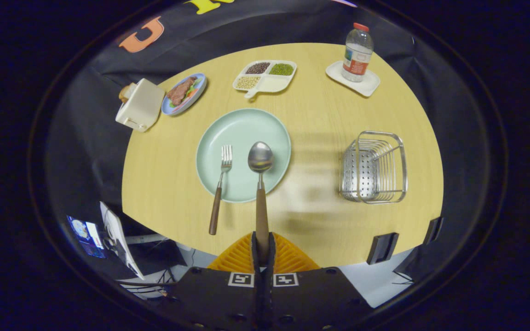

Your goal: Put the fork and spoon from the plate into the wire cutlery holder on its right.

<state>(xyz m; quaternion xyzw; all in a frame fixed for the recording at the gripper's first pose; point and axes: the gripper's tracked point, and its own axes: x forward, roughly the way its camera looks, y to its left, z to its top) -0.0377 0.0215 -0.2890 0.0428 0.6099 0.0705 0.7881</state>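
At the far left edge of the worktop stands a cream toaster with a slice of bread in its slot. Just to its right lies a blue plate carrying meat and vegetables.

The pale green plate lies near the middle of the worktop, just ahead of the gripper. The fork rests with its tines on the plate and its brown handle extending over the near rim onto the worktop. To the right of the fork, the spoon points its bowl over the plate, bowl facing up; its brown handle runs straight back between the fingers.

The gripper is closed on the spoon handle, with both fingers pressing against its near end. Whether the spoon bowl touches the plate or is raised above it cannot be determined.

Beyond the green plate sits a white divided tray holding dark, green and pale grains in three of its compartments.

To the right of the green plate, well apart from it, stands the wire cutlery holder, a chrome basket with a perforated panel, upright on the worktop. Beyond the holder, at the far right of the worktop, a clear bottle with a red cap stands upright on a white square coaster.
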